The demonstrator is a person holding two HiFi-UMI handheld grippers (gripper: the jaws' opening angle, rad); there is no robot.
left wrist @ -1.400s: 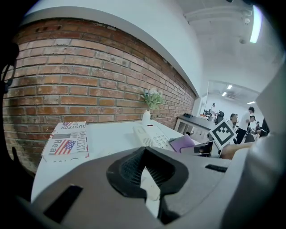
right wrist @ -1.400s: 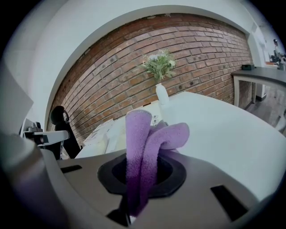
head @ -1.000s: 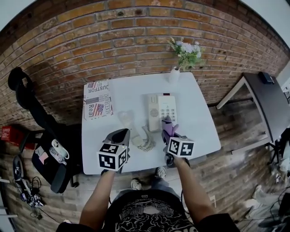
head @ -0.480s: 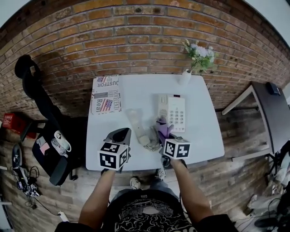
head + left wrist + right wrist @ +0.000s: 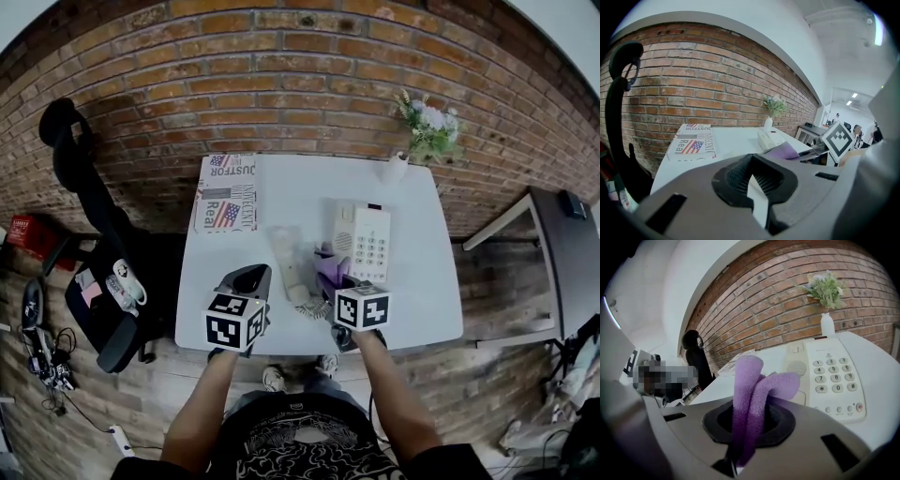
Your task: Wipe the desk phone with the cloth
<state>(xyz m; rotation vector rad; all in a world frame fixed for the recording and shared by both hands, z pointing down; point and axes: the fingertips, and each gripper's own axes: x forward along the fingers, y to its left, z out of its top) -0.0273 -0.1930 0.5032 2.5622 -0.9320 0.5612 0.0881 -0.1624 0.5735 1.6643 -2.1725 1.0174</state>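
The white counter (image 5: 291,187) stood against a red brick wall (image 5: 281,66). At its far left corner lay a flat printed box (image 5: 227,192) with a flag design, its long side along the counter's left edge. At the far right corner a small white vase (image 5: 395,170) held pale flowers (image 5: 429,124) with green leaves, close to the wall. To my left, off the counter, a black office chair (image 5: 80,187) stood on the floor (image 5: 487,403). A red box (image 5: 26,234) sat beyond it and a tangle of cables (image 5: 47,361) lay nearer me. On my right was a dark table (image 5: 562,253), well apart from the counter.
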